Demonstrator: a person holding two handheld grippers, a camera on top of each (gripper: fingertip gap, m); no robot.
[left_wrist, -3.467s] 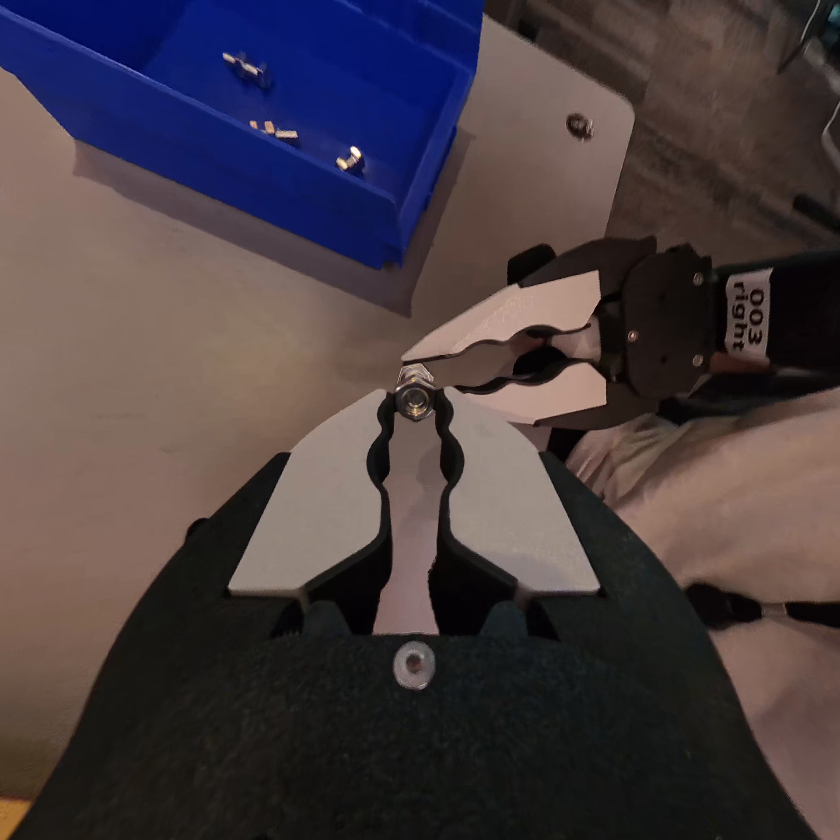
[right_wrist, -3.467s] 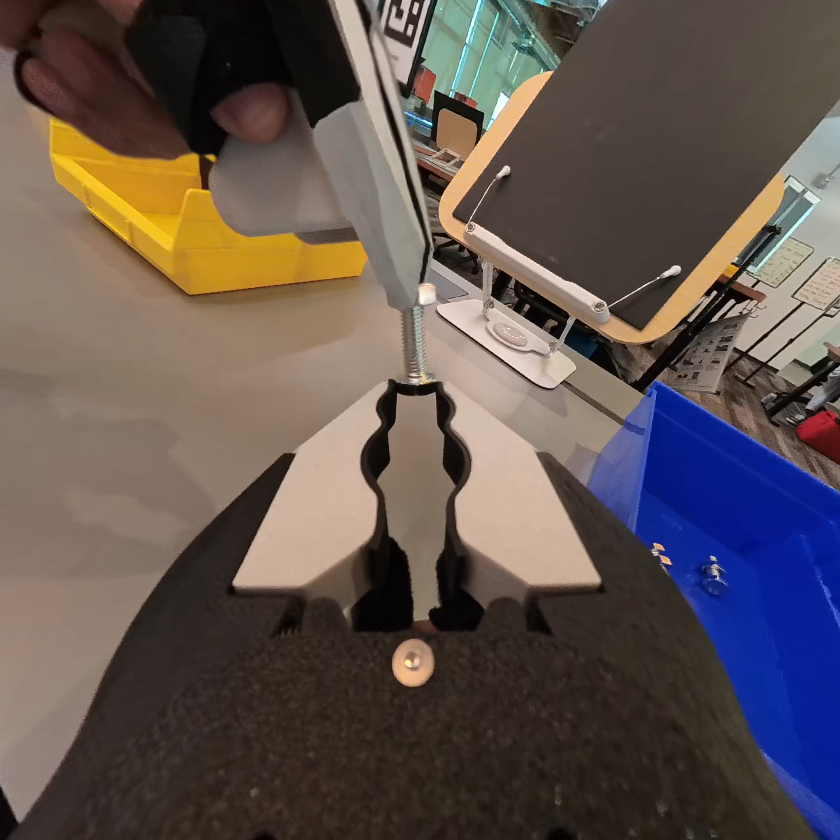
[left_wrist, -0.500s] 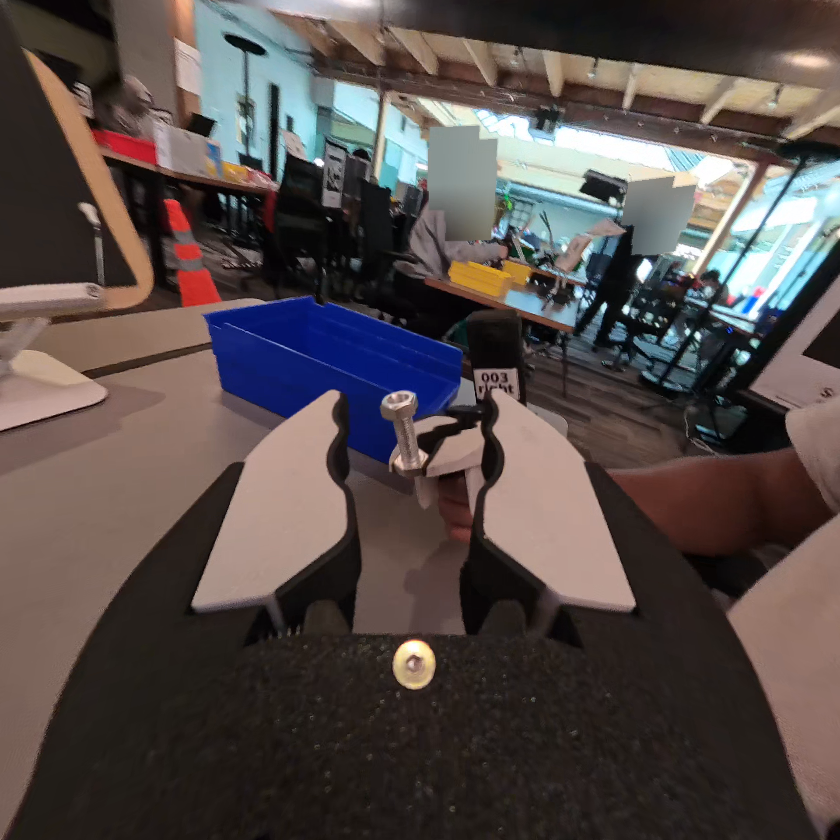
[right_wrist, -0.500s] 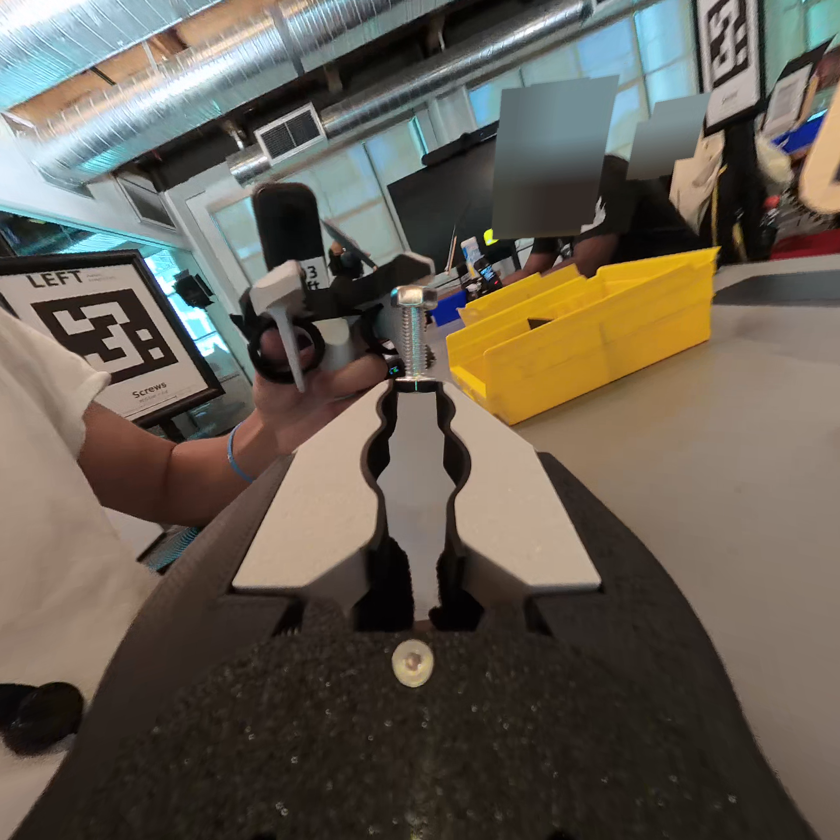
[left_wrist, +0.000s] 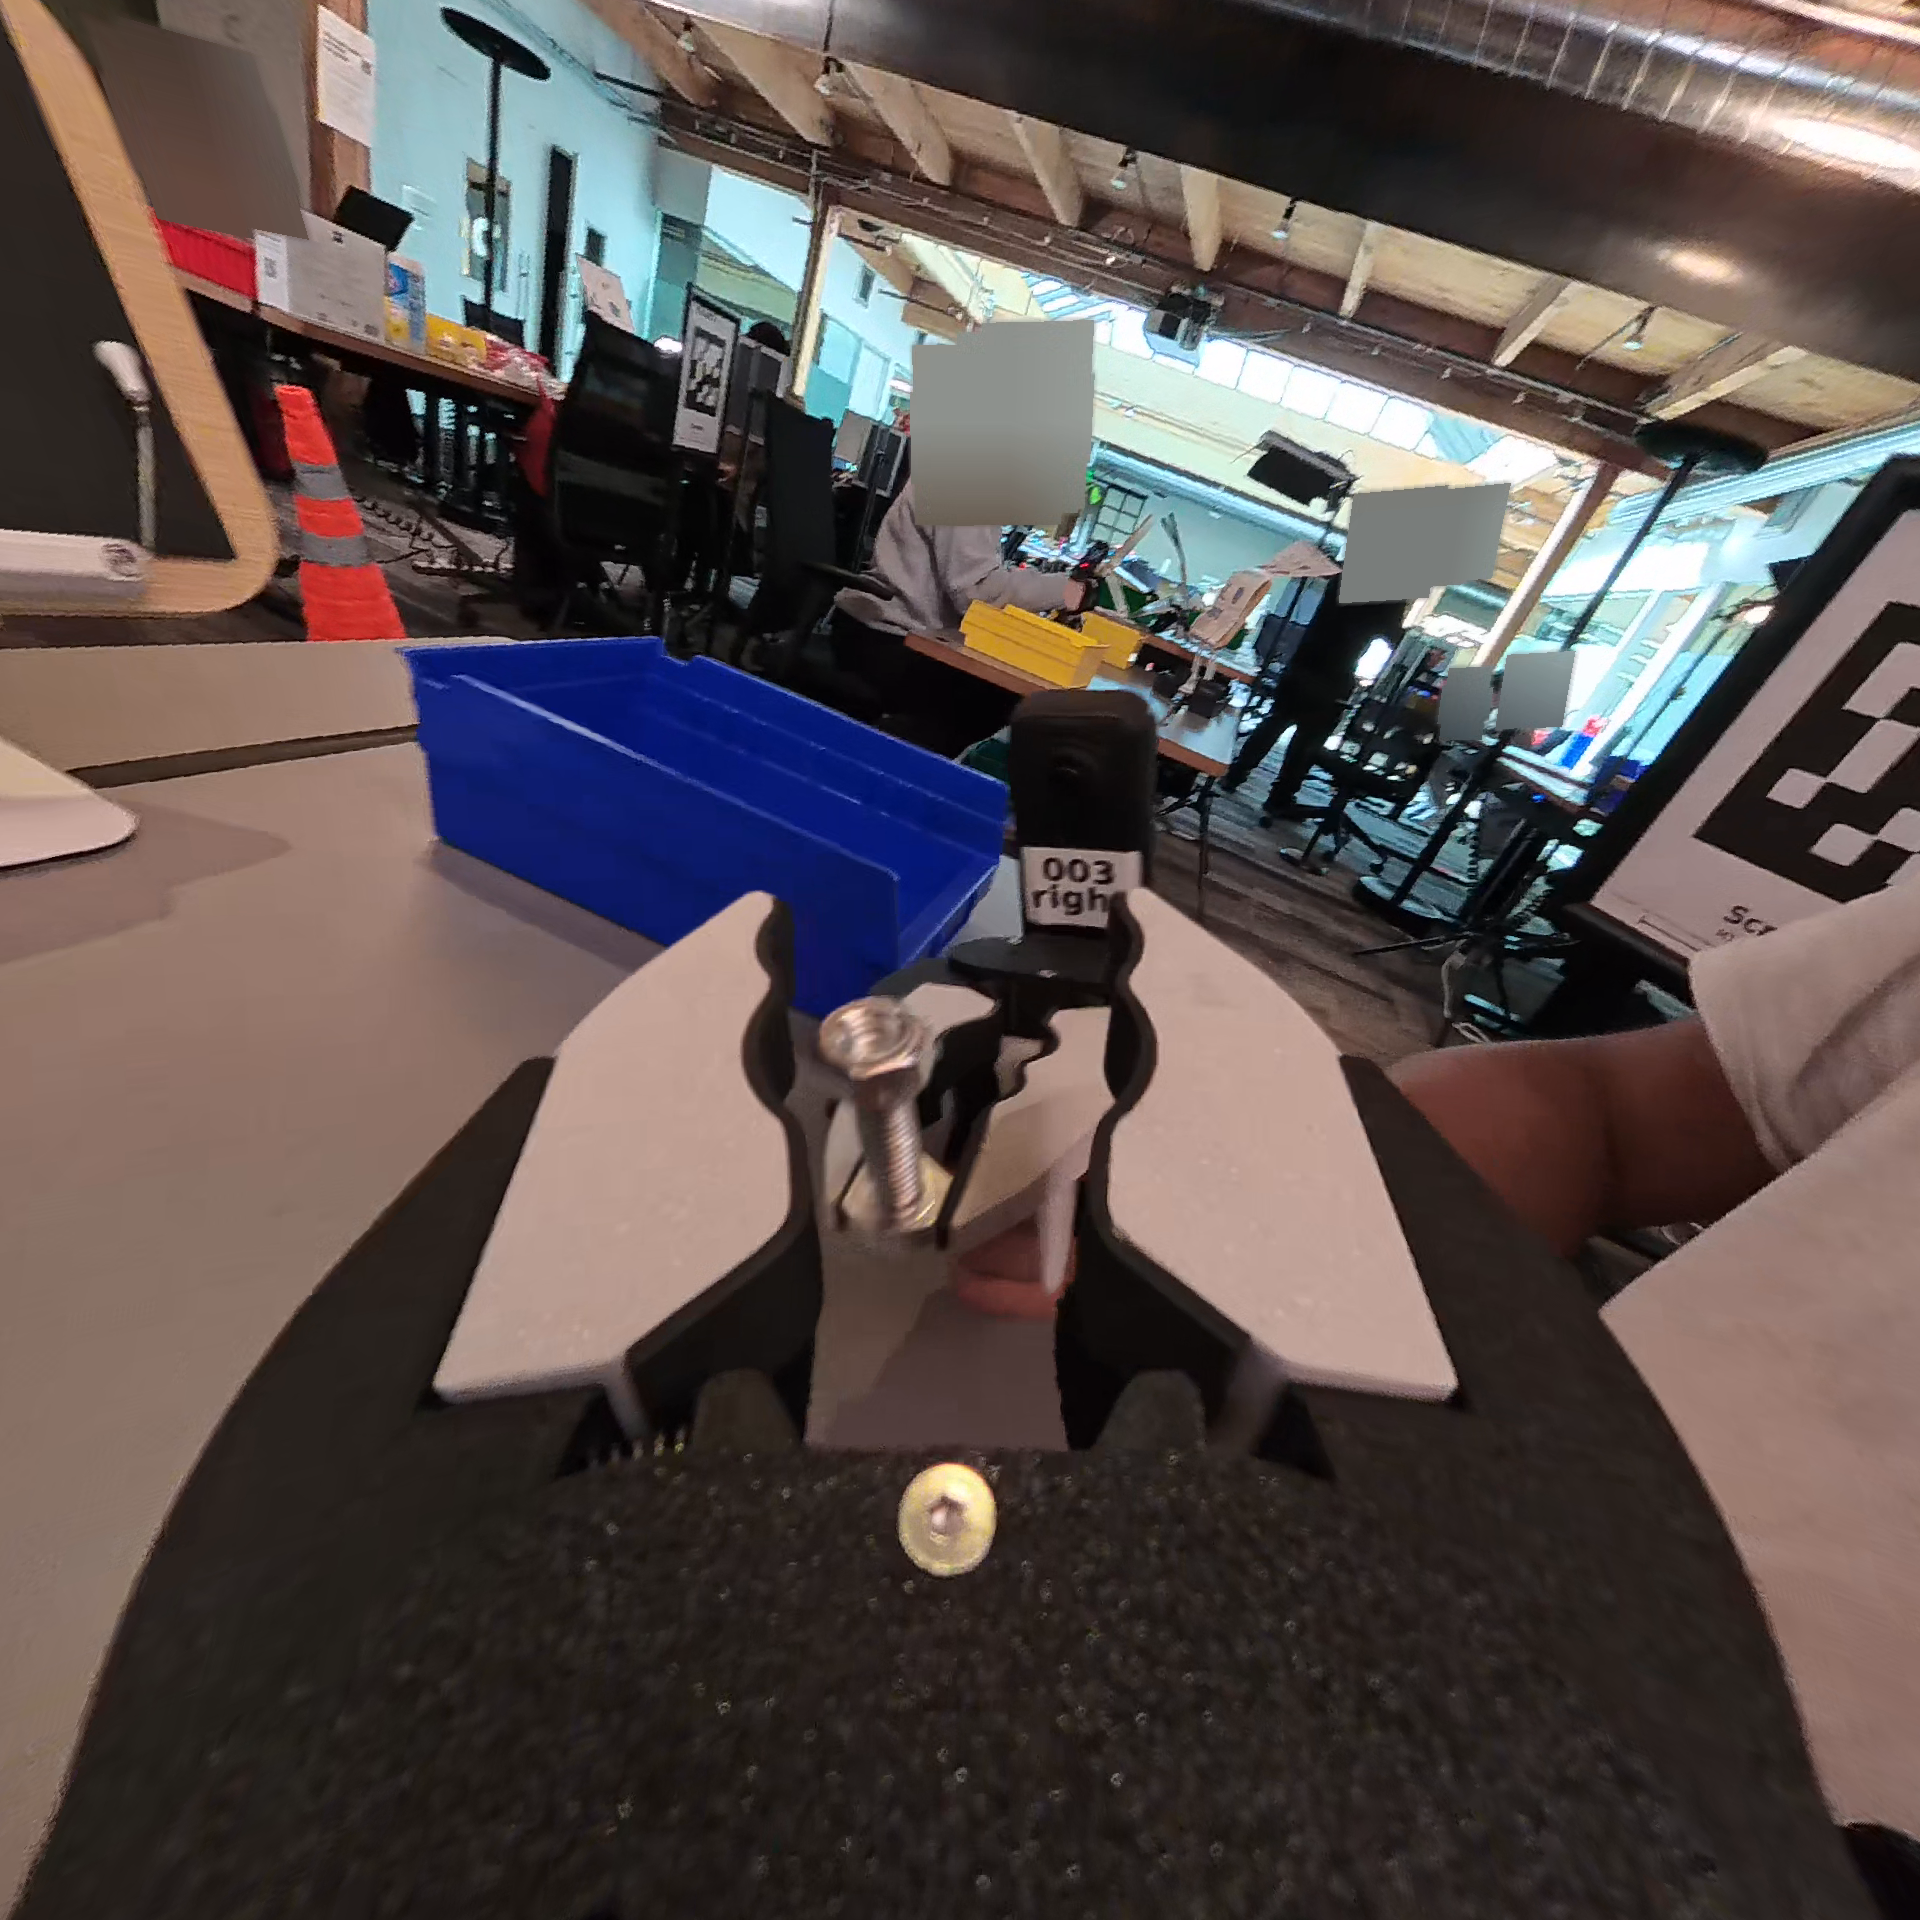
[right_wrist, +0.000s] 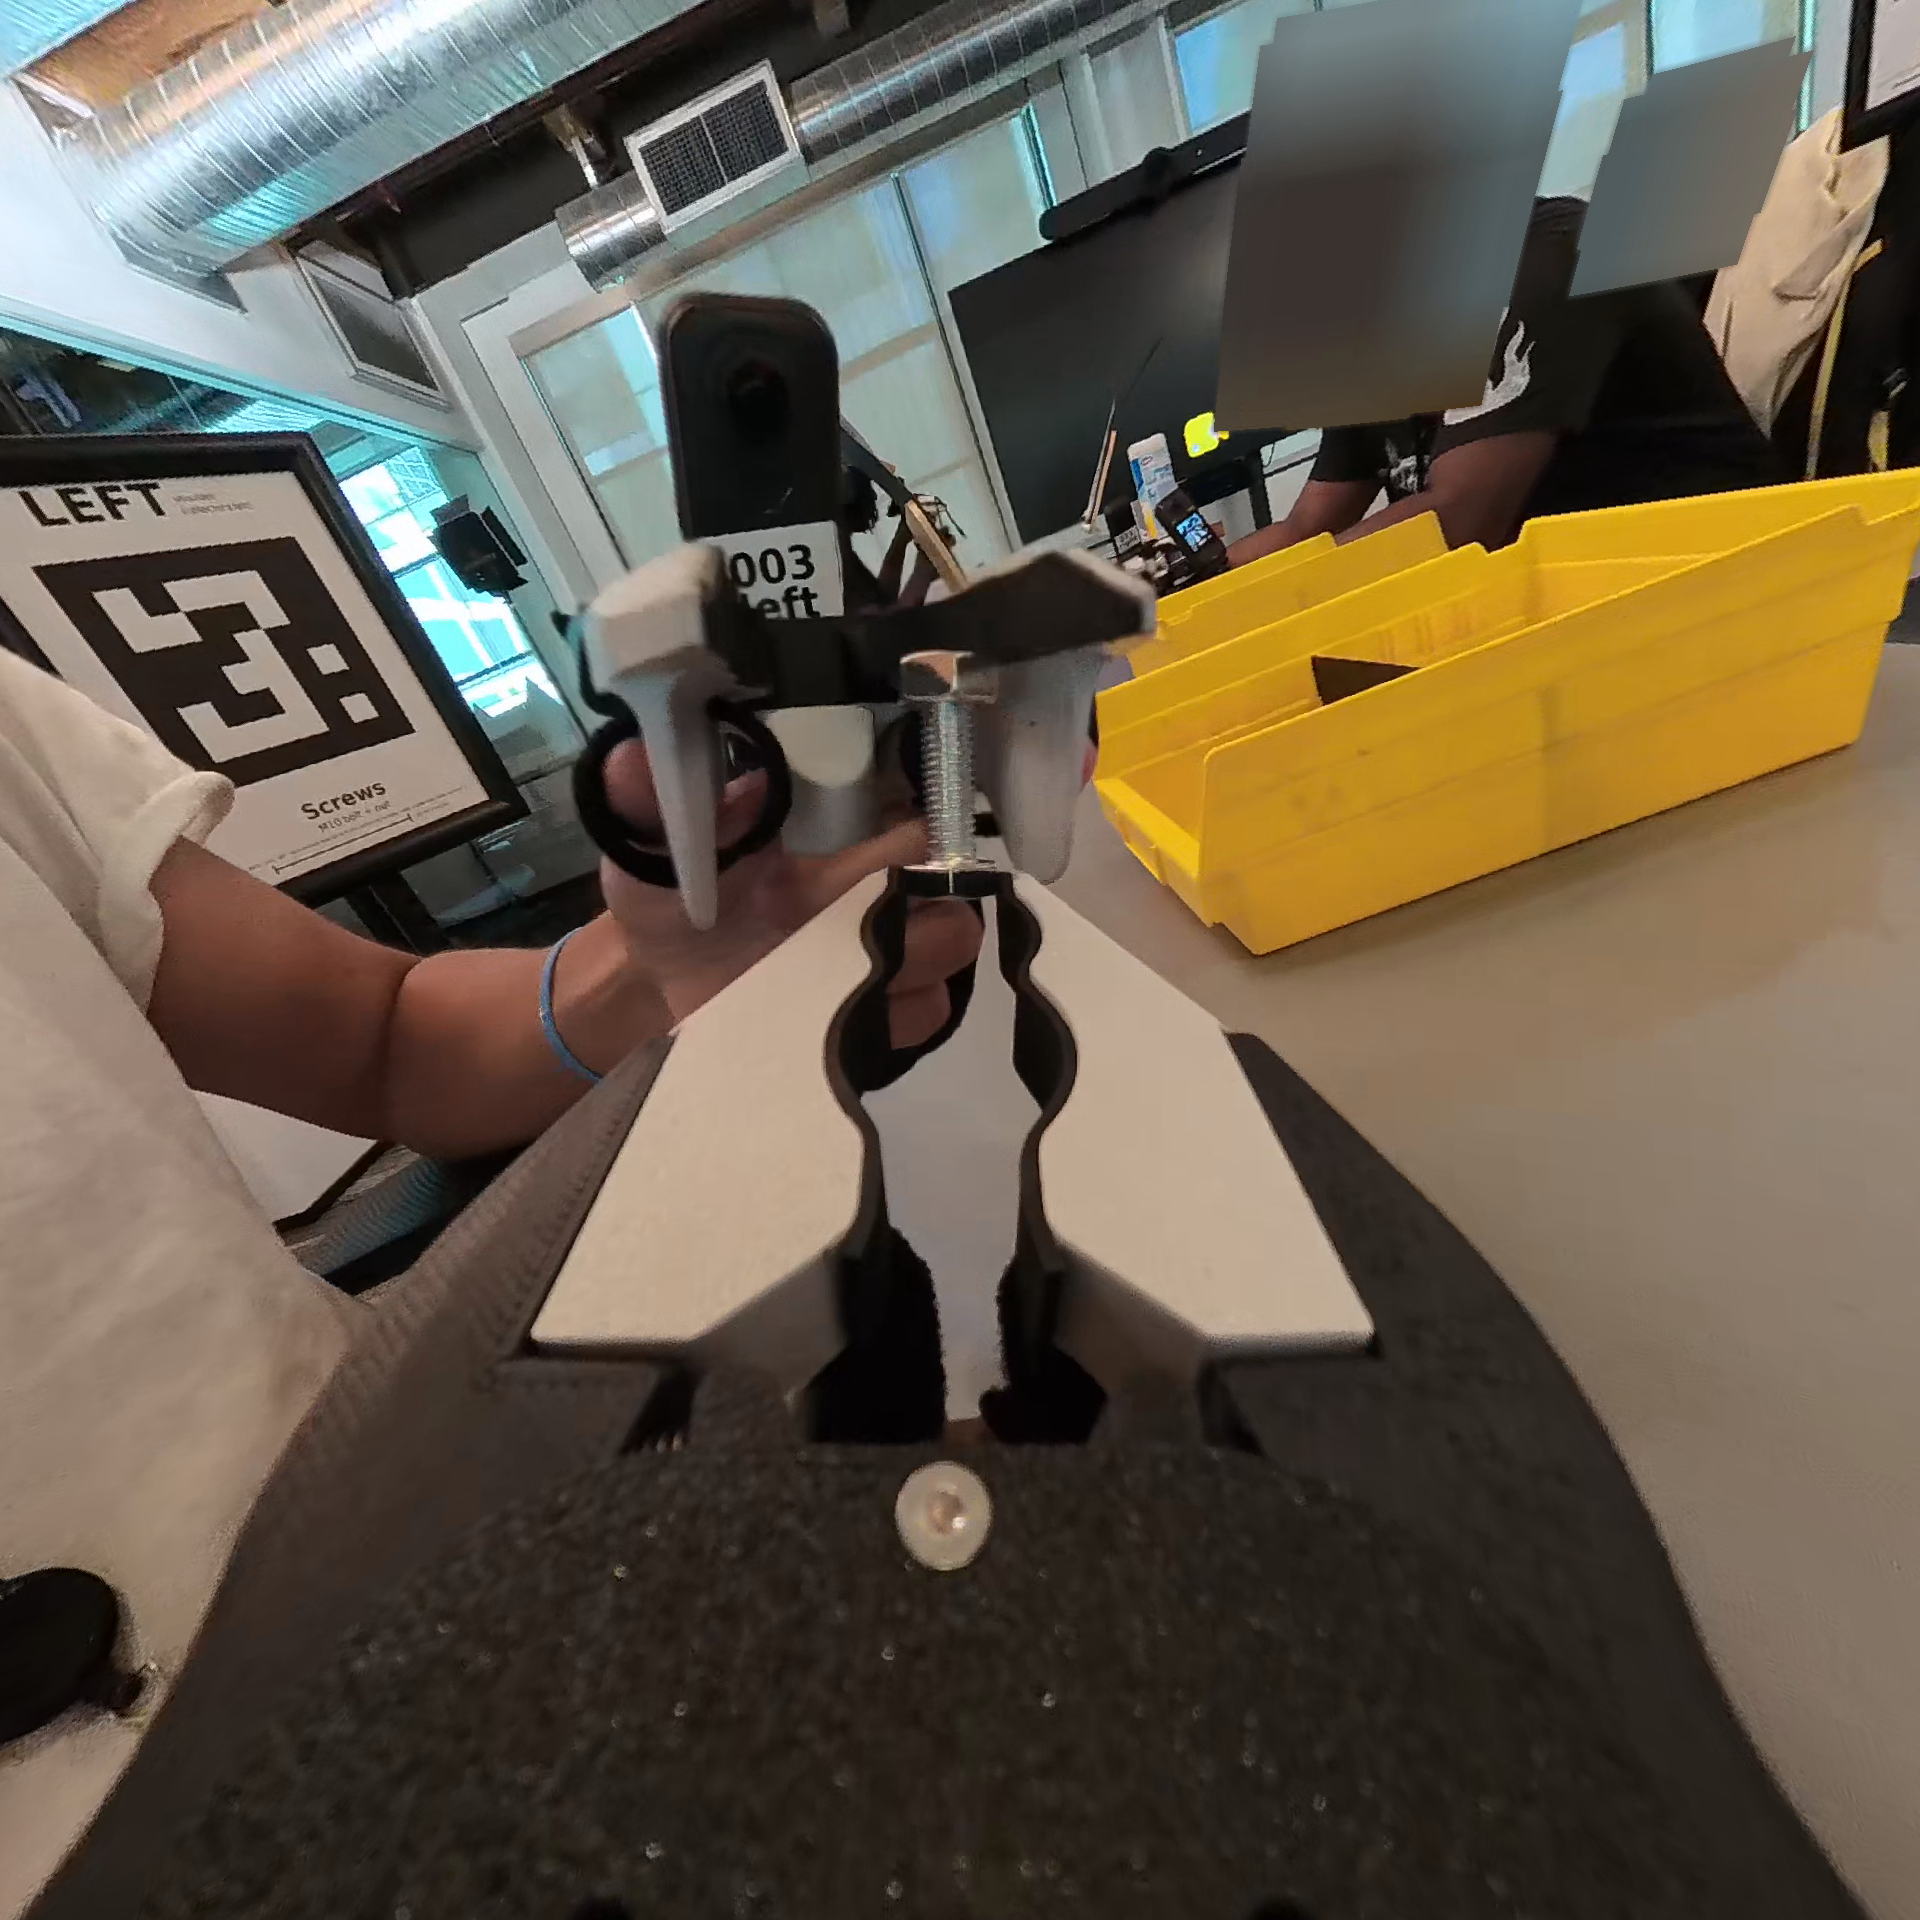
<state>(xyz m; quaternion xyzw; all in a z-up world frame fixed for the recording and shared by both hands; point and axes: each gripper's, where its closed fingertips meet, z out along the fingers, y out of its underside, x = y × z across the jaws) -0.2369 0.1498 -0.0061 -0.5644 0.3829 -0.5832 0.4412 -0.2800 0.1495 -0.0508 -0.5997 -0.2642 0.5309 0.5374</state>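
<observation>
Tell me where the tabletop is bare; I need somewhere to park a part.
Bare grey table lies left of the left gripper, before the blue bin, and in front of the yellow bin. It is crowded where the right gripper grips the nut on the bolt, between the left gripper's open fingers.

Item count: two claws, left (left_wrist: 940, 925) and right (right_wrist: 945, 883); one bolt (right_wrist: 948, 774); one nut (right_wrist: 951, 868); one blue bin (left_wrist: 675, 790); one yellow bin (right_wrist: 1507, 717) on the counter (right_wrist: 1558, 1039); one orange cone (left_wrist: 338, 530).
</observation>
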